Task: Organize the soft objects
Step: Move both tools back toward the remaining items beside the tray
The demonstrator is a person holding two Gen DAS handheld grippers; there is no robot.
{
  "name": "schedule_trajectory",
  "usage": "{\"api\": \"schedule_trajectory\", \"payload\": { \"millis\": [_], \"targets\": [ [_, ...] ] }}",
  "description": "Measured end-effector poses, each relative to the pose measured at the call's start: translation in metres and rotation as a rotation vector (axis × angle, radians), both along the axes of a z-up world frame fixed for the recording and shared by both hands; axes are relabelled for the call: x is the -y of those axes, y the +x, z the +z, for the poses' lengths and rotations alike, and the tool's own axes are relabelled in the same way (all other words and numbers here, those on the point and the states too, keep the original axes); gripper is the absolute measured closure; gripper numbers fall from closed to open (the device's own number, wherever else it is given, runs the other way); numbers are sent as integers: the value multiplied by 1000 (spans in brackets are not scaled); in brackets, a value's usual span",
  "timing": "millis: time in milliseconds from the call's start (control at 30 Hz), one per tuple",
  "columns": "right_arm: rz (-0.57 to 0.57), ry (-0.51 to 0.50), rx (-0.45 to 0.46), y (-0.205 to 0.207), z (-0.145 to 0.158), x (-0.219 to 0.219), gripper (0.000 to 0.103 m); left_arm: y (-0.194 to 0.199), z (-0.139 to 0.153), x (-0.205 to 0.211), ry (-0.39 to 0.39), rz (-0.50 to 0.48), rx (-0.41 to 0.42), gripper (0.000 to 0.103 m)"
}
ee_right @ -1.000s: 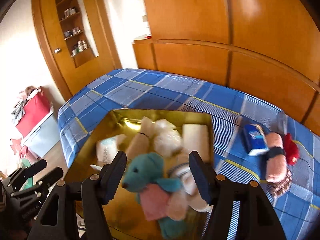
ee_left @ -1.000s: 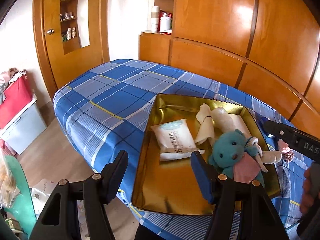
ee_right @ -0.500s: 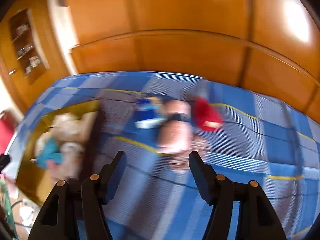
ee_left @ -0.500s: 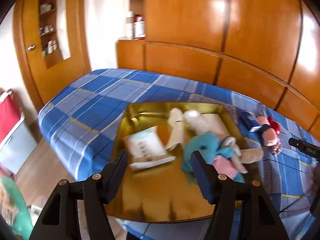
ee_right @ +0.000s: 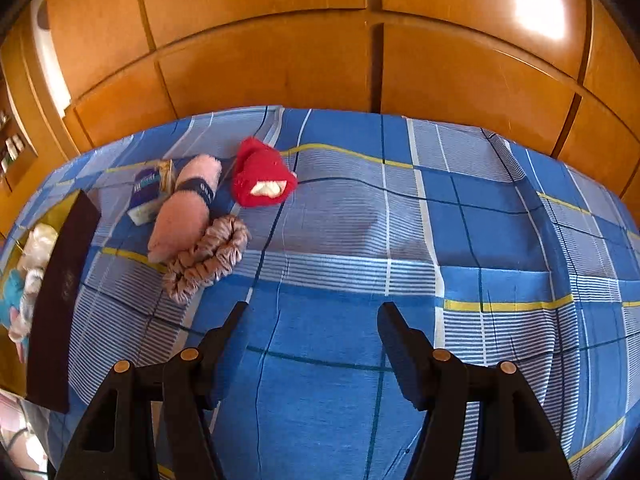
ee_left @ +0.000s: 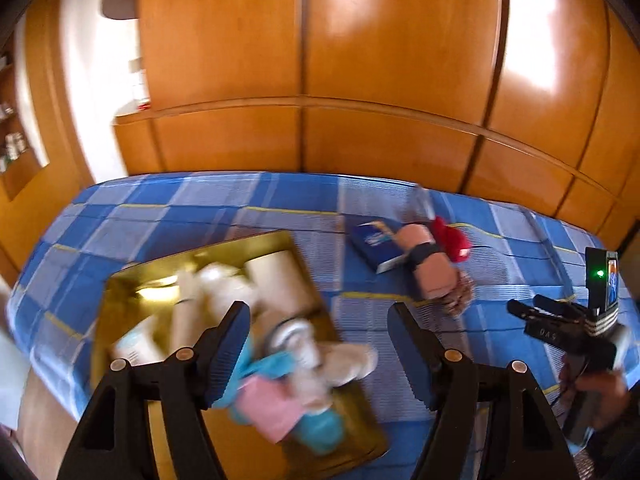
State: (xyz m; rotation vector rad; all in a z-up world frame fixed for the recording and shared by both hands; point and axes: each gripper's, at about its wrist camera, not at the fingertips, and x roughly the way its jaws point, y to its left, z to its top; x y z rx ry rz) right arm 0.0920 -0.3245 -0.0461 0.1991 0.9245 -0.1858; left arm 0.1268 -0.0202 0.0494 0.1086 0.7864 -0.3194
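Right gripper point(ee_right: 312, 332) jaws stand apart, empty, above bare bedspread point(ee_right: 460, 200). Left gripper point(ee_left: 320, 340) jaws are opening, empty, over the gold tray's point(ee_left: 120, 292) far edge. Pink roll point(ee_right: 182, 208), red plush point(ee_right: 262, 178), scrunchie point(ee_right: 208, 256) and blue pack point(ee_right: 150, 192) lie near the bed's far edge, below wooden wardrobes point(ee_right: 280, 48).

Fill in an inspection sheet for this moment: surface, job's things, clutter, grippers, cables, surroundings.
Surface: blue plaid bedsheet, wrinkled.
Job's things: gold tray holds a teal plush toy, pale rolls and a white packet, blurred. Outside it, close together on the sheet: pink towel roll, red plush item, brown scrunchie, blue tissue pack.
Clutter: nothing seen.
Grippers: left gripper is opening, nothing between its fingers; right gripper open and empty above bare sheet.
Cables: thin dark wire below the hand holding the right gripper.
Surroundings: wooden wardrobe panels behind the bed; wall shelf at far left.
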Motion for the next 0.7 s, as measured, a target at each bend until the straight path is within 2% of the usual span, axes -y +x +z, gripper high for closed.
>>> {"api": "schedule_trajectory", "payload": {
  "millis": [233,367,500,700],
  "targets": [
    [-34,73,53,-2,14,11,37,50,-21,56,-21,-24,-147,31],
    [-61,115,76,-5,23,18,37,84,-43,74,-42,24,-258,31],
    [-70,139,91,-7,29,21,37,111,-63,84,-51,72,-335,31],
    [-67,175,99,-8,32,22,37,150,-84,102,-65,131,-397,31]
  ]
}}
